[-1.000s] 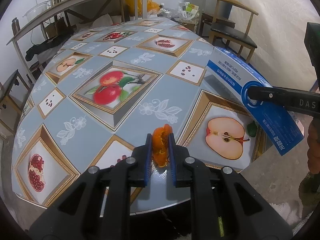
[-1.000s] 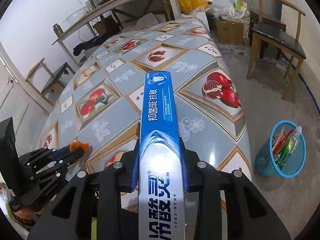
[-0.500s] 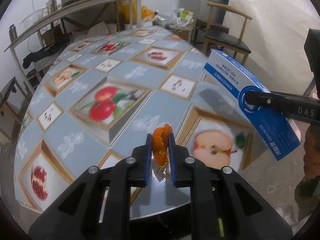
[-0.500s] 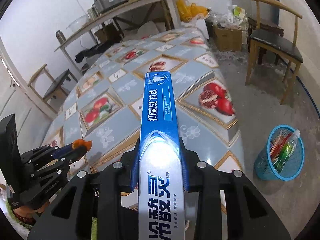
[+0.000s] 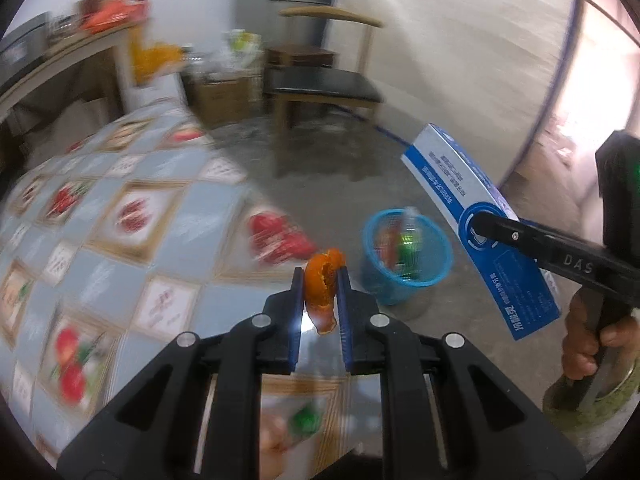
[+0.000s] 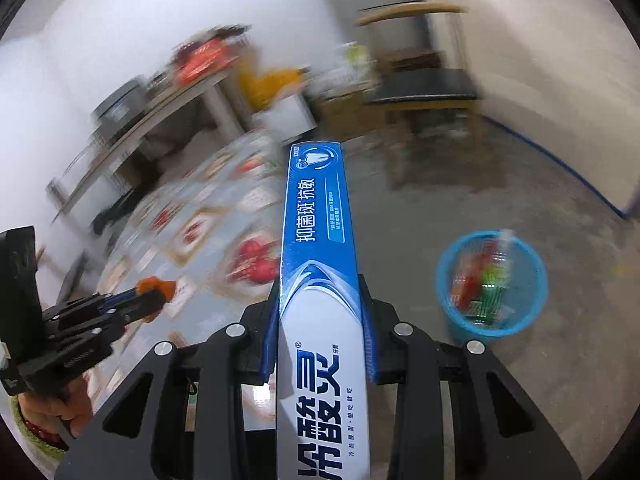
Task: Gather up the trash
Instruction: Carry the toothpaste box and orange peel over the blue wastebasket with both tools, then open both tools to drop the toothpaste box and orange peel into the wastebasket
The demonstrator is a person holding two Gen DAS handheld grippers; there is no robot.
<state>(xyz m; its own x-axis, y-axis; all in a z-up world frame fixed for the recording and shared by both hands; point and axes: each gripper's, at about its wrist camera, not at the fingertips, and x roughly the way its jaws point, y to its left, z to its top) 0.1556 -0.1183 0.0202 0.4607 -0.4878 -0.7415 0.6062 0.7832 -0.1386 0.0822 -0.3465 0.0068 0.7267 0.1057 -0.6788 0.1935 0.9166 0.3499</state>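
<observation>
Above table [image 5: 120, 248] edge: left gripper [image 5: 320, 280], jaws clamped on orange peel [image 5: 322, 276]; right gripper [image 6: 322, 320], jaws clamped on blue toothpaste box [image 6: 316, 224]. Blue trash basket [image 6: 491, 282] on floor nearby.

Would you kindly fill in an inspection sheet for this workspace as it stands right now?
Surface: table with a fruit-print cloth, nothing loose seen on the part in view; picture blurred.
Job's things: orange peel in the left gripper; blue toothpaste box in the right gripper; blue mesh bin on the floor, already holding trash.
Clutter: cardboard box and bags by the far wall.
Grippers: left shut on the peel, right shut on the box, both in the air.
Cables: nothing seen.
Surroundings: wooden chair, side shelf with a pot, concrete floor.
</observation>
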